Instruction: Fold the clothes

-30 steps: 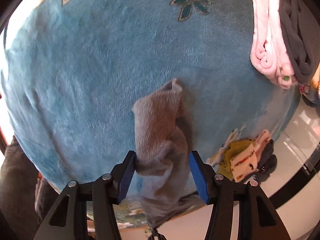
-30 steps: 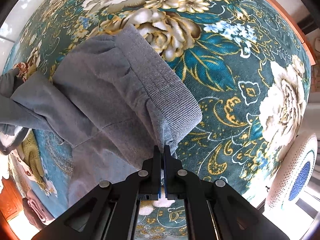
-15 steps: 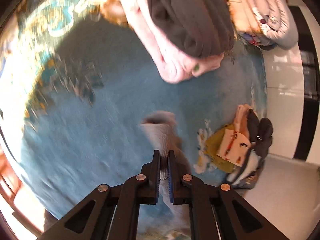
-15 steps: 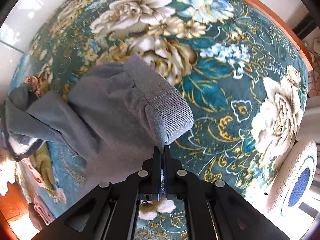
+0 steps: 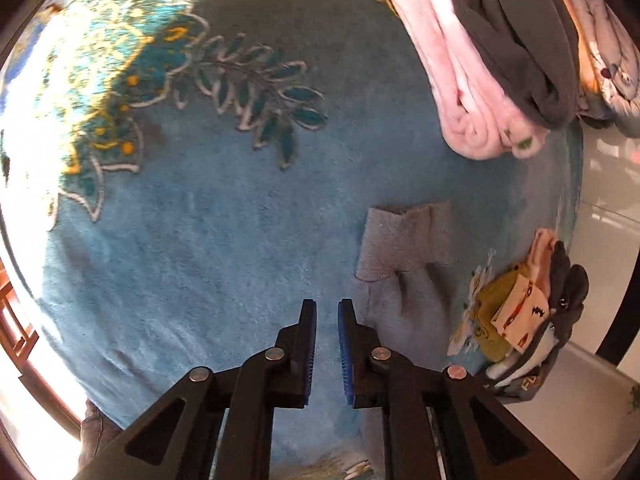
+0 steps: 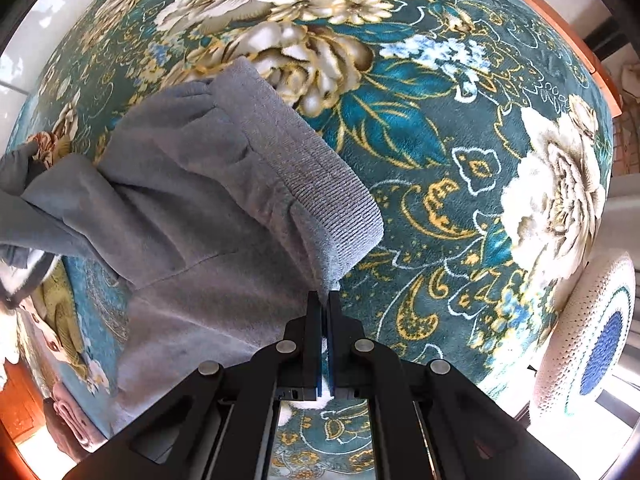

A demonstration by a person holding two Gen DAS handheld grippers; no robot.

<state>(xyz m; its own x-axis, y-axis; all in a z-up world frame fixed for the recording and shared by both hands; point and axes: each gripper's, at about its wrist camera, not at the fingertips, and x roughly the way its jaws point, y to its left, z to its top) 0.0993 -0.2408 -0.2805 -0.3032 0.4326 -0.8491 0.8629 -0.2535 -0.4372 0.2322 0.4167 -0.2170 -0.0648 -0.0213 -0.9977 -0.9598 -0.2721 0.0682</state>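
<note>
A grey sweatshirt (image 6: 192, 208) lies on the flowered teal blanket (image 6: 440, 128). Its ribbed hem (image 6: 320, 184) is lifted and folded over, and my right gripper (image 6: 324, 296) is shut on the hem's corner, pointing straight down. In the left wrist view one end of the grey sweatshirt (image 5: 400, 248) lies flat on the blue blanket (image 5: 200, 240). My left gripper (image 5: 327, 304) hangs just left of it. Its jaws are opening, a narrow gap apart, with nothing between them and the blue pads clear of the cloth.
A stack of folded pink and dark grey clothes (image 5: 488, 64) sits at the far right of the blanket. A small heap of mixed garments (image 5: 524, 312) lies at its edge by the white floor (image 5: 600, 248). A round crocheted cushion (image 6: 592, 340) is at the right.
My left gripper closed on the grey cloth, then let it go and shifted left; the cloth now lies to its right. The right gripper kept its grip on the hem.
</note>
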